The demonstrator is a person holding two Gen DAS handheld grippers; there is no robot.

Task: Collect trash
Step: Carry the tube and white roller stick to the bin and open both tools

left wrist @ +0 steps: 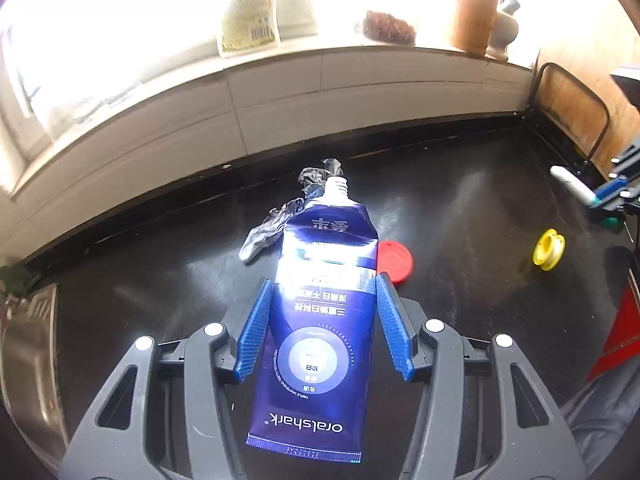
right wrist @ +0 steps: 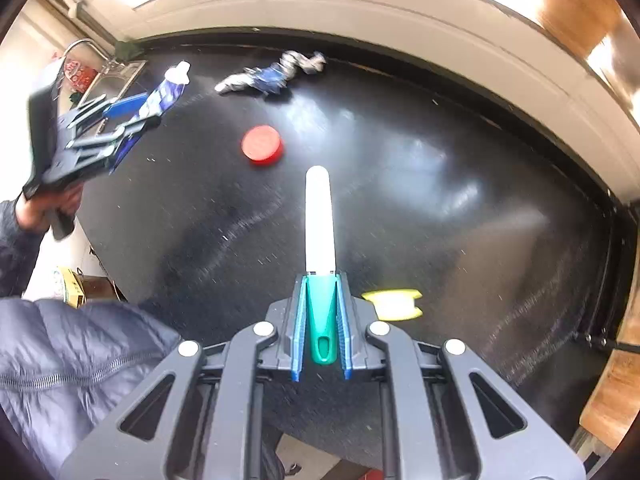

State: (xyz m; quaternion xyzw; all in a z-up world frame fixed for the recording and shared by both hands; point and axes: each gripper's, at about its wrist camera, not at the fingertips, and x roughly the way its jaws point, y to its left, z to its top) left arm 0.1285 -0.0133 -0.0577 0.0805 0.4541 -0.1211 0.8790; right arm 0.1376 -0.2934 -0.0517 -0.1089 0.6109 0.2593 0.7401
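Left claw (left wrist: 324,300): I have it closed on the blue toothpaste tube (left wrist: 320,320), long axis straight out ahead, capless neck forward, lifted above the worktop (left wrist: 460,208).
Right claw (right wrist: 322,300): pinched tight on the green-and-white pen (right wrist: 320,224), also pointing straight ahead.
Left to collect: crumpled wrapper (right wrist: 272,72) at the far edge, red lid (right wrist: 262,145) nearer my left claw, yellow spool (right wrist: 394,303) just beside my right.

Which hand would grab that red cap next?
Neither yet: left gripper holds the toothpaste tube, right gripper a green-and-white pen. Once emptied, probably left; the red cap lies just beyond it.
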